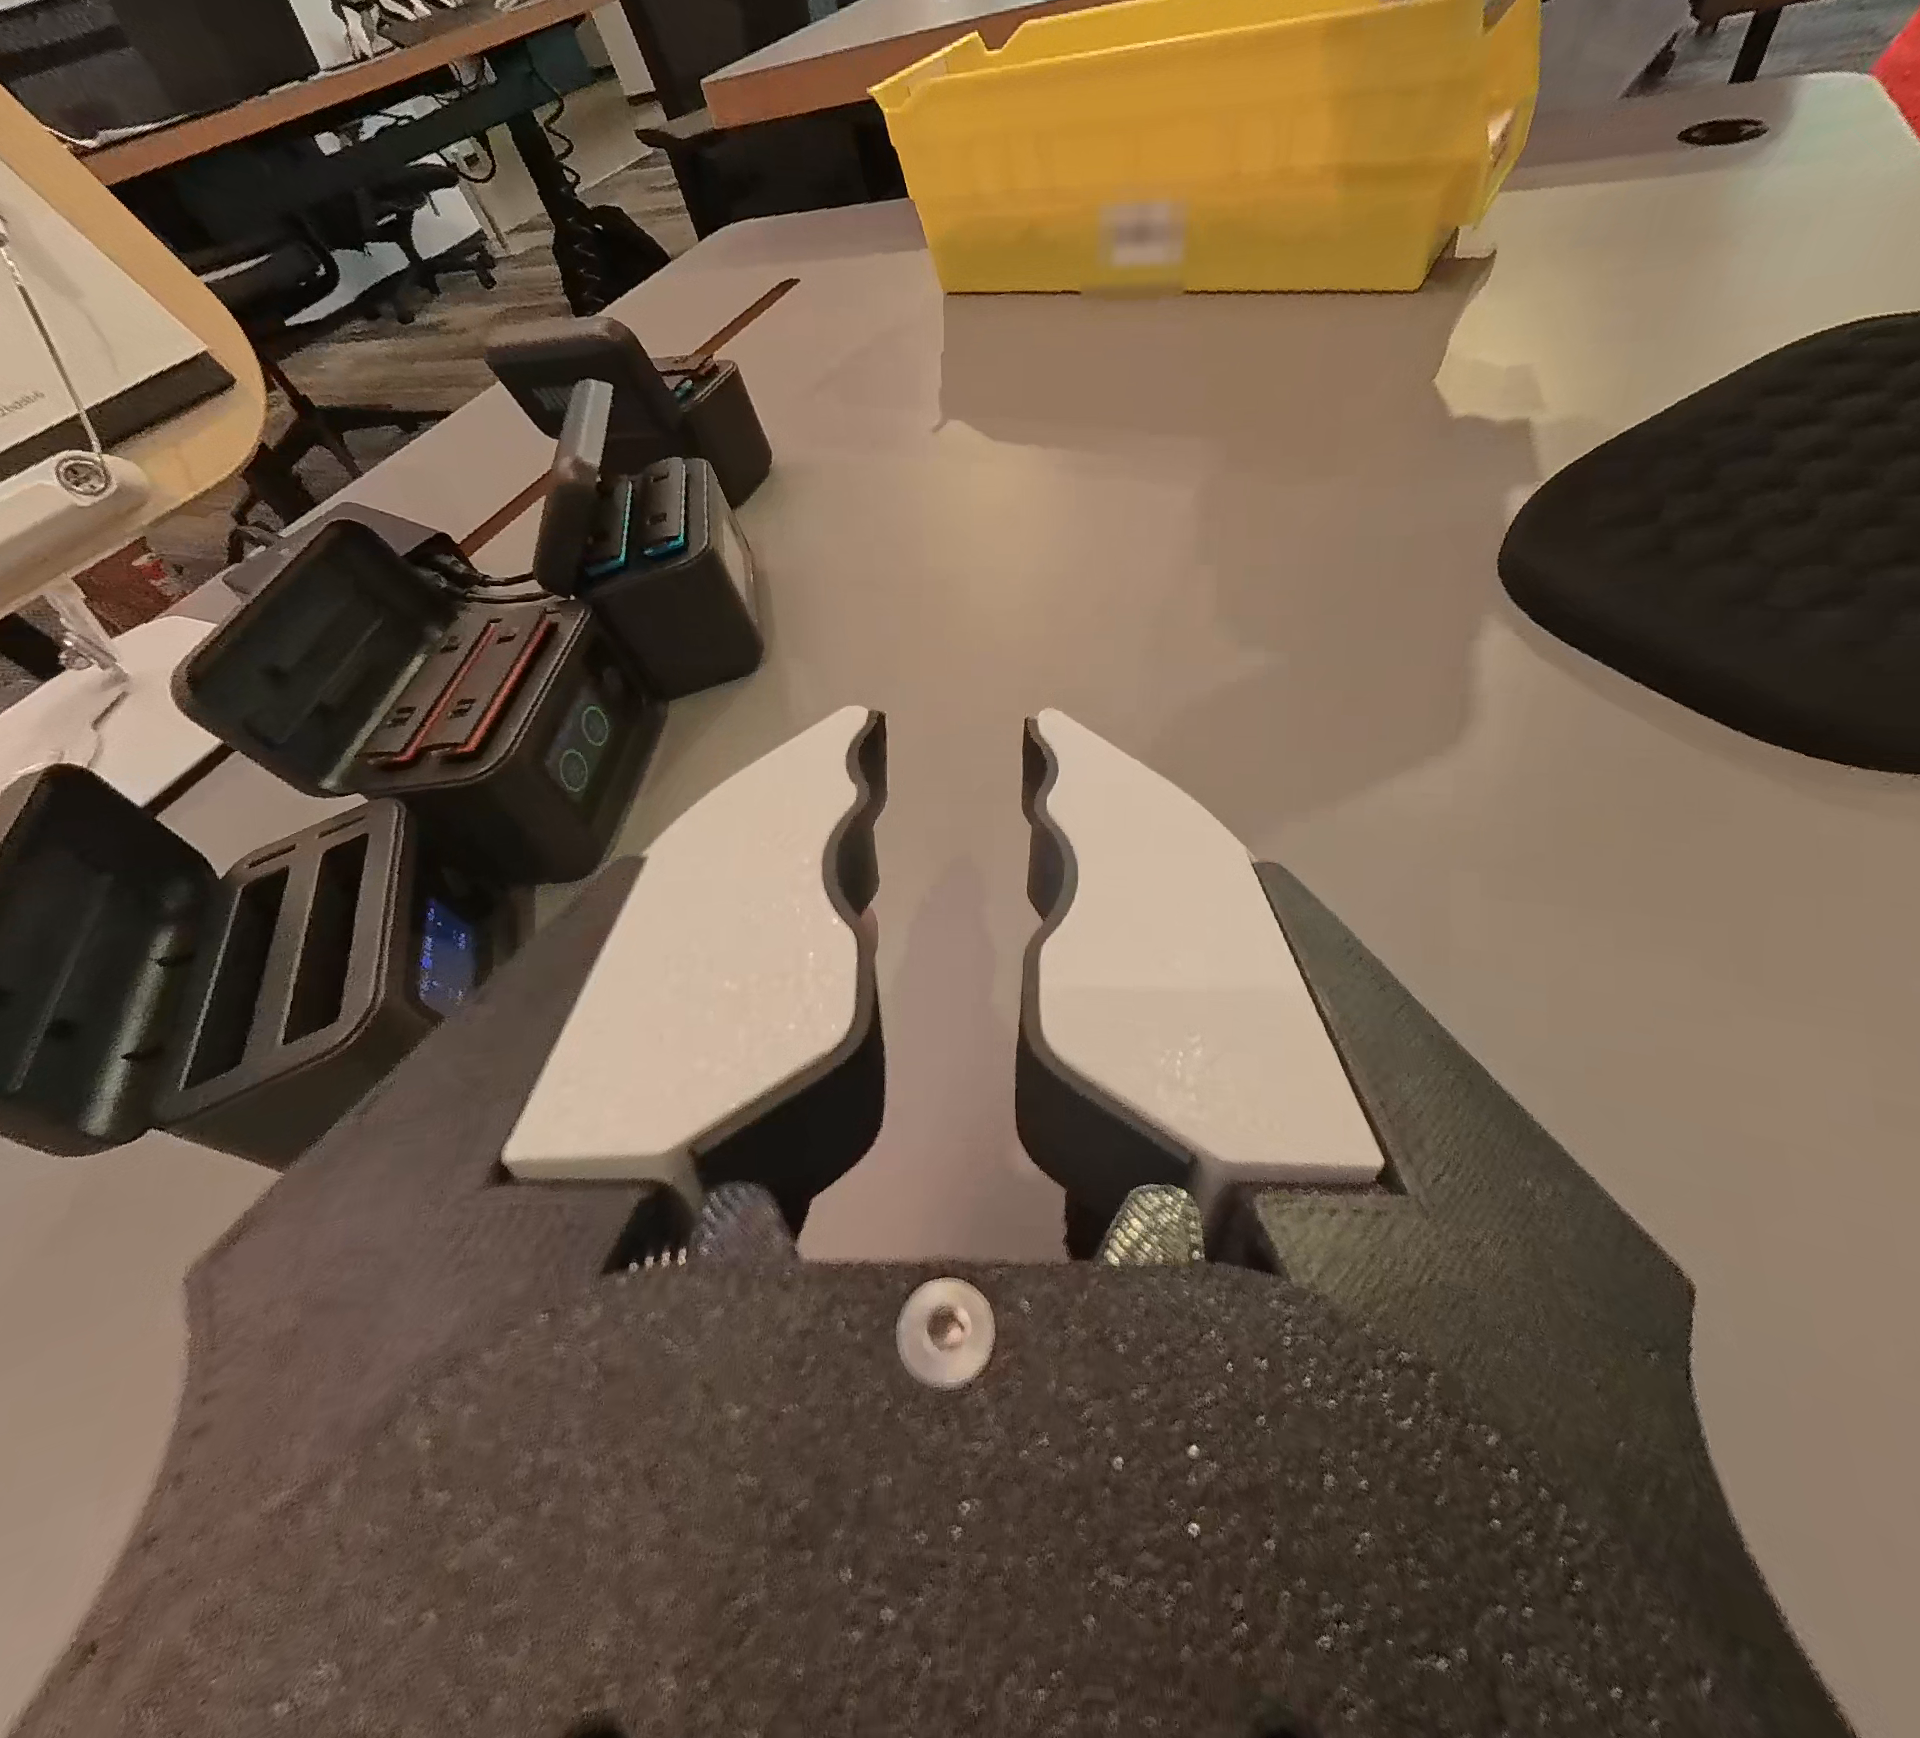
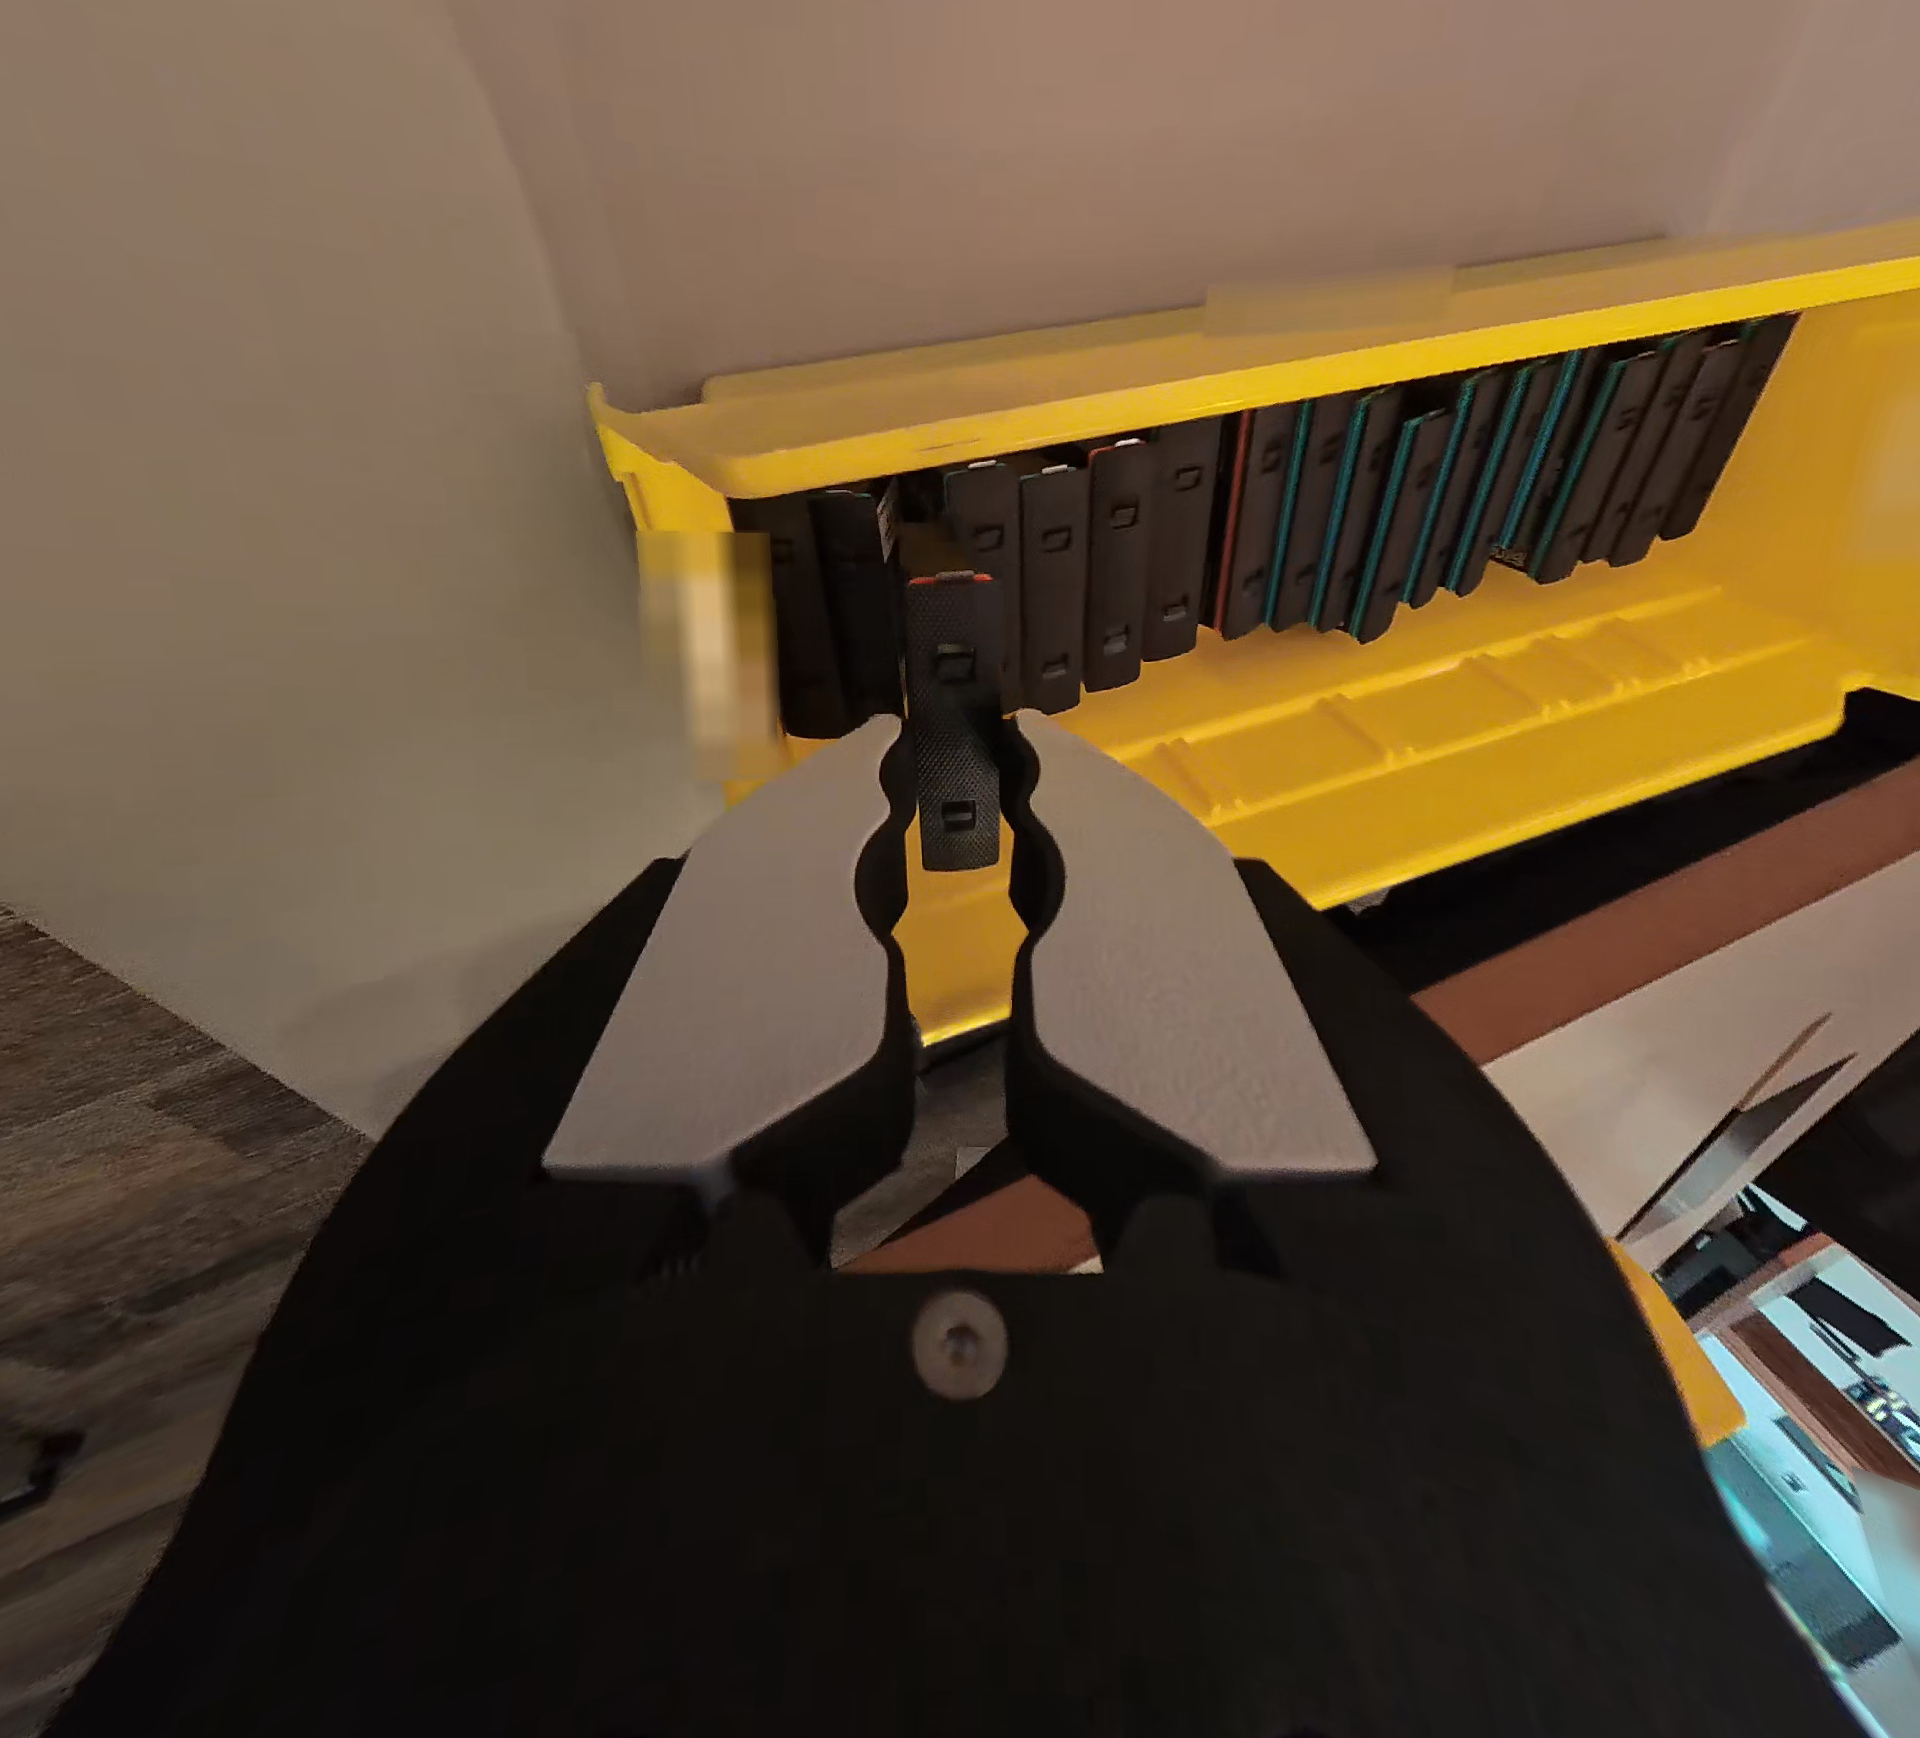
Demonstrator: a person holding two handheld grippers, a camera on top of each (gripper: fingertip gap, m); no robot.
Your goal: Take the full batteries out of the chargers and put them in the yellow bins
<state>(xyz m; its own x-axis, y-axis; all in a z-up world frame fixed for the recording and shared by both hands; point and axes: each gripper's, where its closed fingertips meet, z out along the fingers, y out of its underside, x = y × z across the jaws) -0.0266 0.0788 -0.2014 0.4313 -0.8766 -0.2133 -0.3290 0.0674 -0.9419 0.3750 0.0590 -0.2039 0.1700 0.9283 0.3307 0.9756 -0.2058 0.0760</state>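
The right gripper (image 2: 951, 732) clamps a black battery (image 2: 953, 722) over the yellow bin (image 2: 1351, 712), best lowered upright into the row's left-end gap. The left gripper (image 1: 954, 738), jaws narrowly parted and empty, hovers right of the chargers (image 1: 436, 732).

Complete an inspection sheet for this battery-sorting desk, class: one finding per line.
Surface: grey desk, mostly bare.
Job's things: four open black chargers at left; yellow bin with batteries standing in a row.
Clutter: black mesh pad.
Grippers: left gripper open, holds nothing; right gripper shut on a black battery over the bin.
Cables: one at a charger.
Surroundings: office desks, chairs.
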